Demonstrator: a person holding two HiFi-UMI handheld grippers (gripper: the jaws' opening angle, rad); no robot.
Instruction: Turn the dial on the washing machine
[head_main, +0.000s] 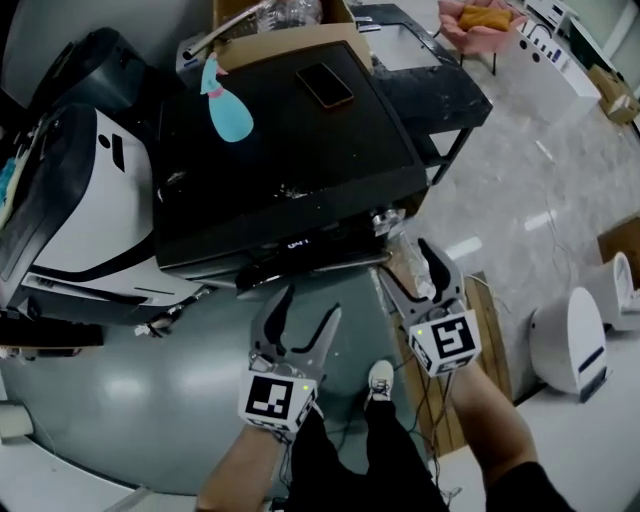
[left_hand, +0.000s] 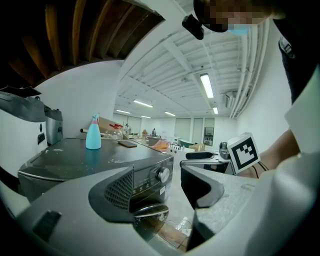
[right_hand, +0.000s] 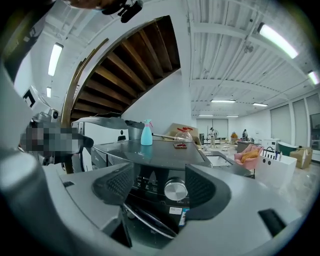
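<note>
Head view: the washing machine (head_main: 290, 150) stands beyond both tools. Its dial (head_main: 384, 221) sits at the right end of the front panel, just past the right gripper (head_main: 406, 262).

Left gripper view: the left gripper (left_hand: 157, 182) gapes empty, with the dial (left_hand: 162, 174) farther ahead.

Right gripper view: the jaws are spread, with the dial (right_hand: 175, 190) centred between them, not gripped. The dial looks rigid, smooth and probably slippery, so pinch its round rim squarely.

place: open-plan lab hall | cues: ceiling strip lights (left_hand: 206, 86); washing machine (head_main: 290, 150) freestanding on polished floor (head_main: 520, 190); cardboard box (head_main: 285, 40)
</note>
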